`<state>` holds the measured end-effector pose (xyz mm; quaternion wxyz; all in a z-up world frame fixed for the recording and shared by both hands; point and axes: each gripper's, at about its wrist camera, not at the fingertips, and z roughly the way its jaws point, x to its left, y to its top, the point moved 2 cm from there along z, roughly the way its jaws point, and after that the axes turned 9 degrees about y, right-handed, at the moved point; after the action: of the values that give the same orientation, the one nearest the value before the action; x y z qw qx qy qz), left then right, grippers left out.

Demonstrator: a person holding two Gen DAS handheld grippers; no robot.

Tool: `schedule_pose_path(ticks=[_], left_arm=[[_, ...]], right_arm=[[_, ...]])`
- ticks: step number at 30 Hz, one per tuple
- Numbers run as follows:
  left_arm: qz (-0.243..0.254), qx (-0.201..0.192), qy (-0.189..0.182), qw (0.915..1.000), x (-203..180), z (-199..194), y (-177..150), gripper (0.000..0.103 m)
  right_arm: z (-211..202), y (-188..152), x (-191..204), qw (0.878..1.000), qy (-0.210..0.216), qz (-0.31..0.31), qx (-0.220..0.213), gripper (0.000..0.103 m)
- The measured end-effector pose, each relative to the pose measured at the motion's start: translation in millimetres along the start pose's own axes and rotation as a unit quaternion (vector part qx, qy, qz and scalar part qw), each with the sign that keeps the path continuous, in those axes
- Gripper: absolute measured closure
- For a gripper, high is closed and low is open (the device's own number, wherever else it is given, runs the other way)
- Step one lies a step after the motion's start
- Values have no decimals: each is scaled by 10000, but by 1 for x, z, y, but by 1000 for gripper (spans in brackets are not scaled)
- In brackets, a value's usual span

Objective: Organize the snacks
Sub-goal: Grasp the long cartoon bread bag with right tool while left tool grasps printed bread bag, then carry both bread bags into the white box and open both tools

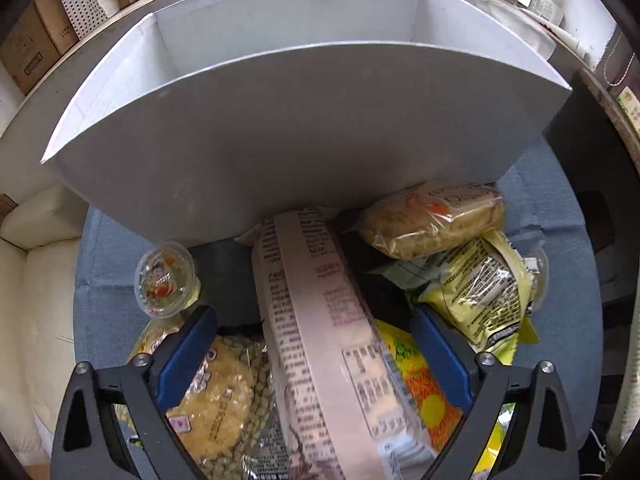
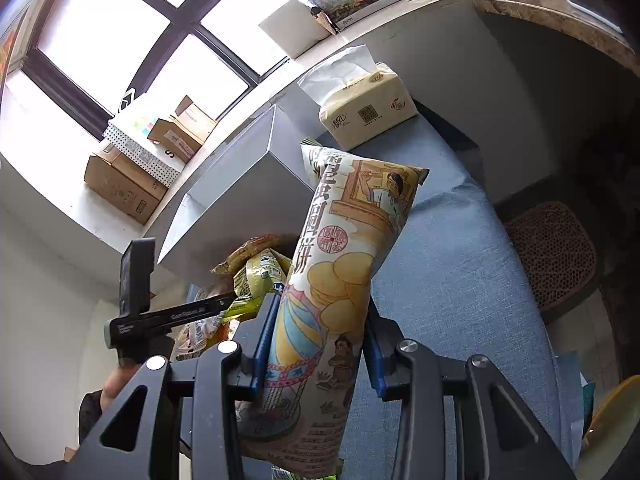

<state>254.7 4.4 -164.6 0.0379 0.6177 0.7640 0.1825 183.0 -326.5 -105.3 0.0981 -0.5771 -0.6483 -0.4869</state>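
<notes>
My left gripper (image 1: 314,316) is open above a heap of snacks, its blue pads (image 1: 182,354) on either side of a long pink packet (image 1: 320,320) that leans against the grey divided box (image 1: 304,120). Around it lie a jelly cup (image 1: 166,278), a yellow bean bag (image 1: 224,392), a clear-wrapped cake (image 1: 434,220) and a green-yellow packet (image 1: 484,292). My right gripper (image 2: 320,332) is shut on a tall illustrated biscuit bag (image 2: 340,264), held upright above the blue cloth (image 2: 460,288). The left gripper's body (image 2: 160,316) shows to the left in the right wrist view.
The grey box (image 2: 240,196) stands at the back of the blue-clothed table, its compartments showing nothing inside. A tissue pack (image 2: 368,108) sits behind it to the right. Cardboard boxes (image 2: 124,188) line the windowsill. A brown woven chair seat (image 2: 552,256) is at the right.
</notes>
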Motion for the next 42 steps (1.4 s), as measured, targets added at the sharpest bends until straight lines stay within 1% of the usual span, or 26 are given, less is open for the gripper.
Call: schedule_pose_path(ticks=[1, 2, 3, 5, 7, 11, 14, 17, 19, 23, 27, 29, 30, 34, 37, 40, 42], left_arm=[[3, 113, 27, 9999, -1, 6, 2, 21], [2, 192, 40, 9998, -2, 12, 3, 30], [-24, 172, 30, 9998, -2, 13, 3, 35], [-119, 155, -84, 9998, 2, 11, 3, 39], [-153, 122, -160, 9997, 6, 5, 0, 45], [-180, -121, -388, 9990, 15, -18, -15, 46], [-167, -394, -542, 9976, 22, -39, -28, 46], [-170, -742, -745, 9943, 31, -64, -43, 46], [-145, -1000, -780, 9918, 36, -83, -51, 46], [-146, -1355, -843, 9871, 42, -114, -61, 46], [-254, -1640, -857, 9824, 58, -133, -59, 46], [-323, -1766, -868, 9799, 70, -137, -54, 46], [-346, -1806, -869, 9791, 79, -140, -35, 46], [-402, -2038, -764, 9752, 85, -147, 5, 46], [-469, -2110, -794, 9731, 91, -145, 40, 46], [-517, -2172, -613, 9728, 98, -140, 78, 46], [-561, -2159, -590, 9730, 100, -134, 103, 46]], right_arm=[[-1, -1, -1, 10000, 37, 5, 13, 61], [9, 2, 4, 10000, 78, 26, 32, 61], [9, 1, 4, 9999, 112, 33, 33, 61], [15, 3, 6, 9999, 132, 34, 46, 61], [16, 4, 6, 9999, 138, 10, 47, 61], [19, 4, 5, 9998, 170, 30, 64, 61], [24, 2, 6, 9997, 196, 28, 135, 61], [29, 3, 10, 9996, 215, -31, 185, 61], [32, 3, 15, 9994, 235, -106, 215, 61], [40, 3, 28, 9988, 309, -258, 294, 61], [52, 7, 51, 9969, 396, -563, 387, 61], [57, 14, 65, 9954, 454, -752, 383, 61], [61, 19, 74, 9944, 482, -863, 382, 61], [77, 50, 116, 9878, 463, -1444, 348, 61], [100, 84, 143, 9815, 378, -1840, 358, 61], [132, 123, 159, 9782, 321, -2008, 432, 61], [157, 146, 165, 9772, 184, -2050, 514, 61]])
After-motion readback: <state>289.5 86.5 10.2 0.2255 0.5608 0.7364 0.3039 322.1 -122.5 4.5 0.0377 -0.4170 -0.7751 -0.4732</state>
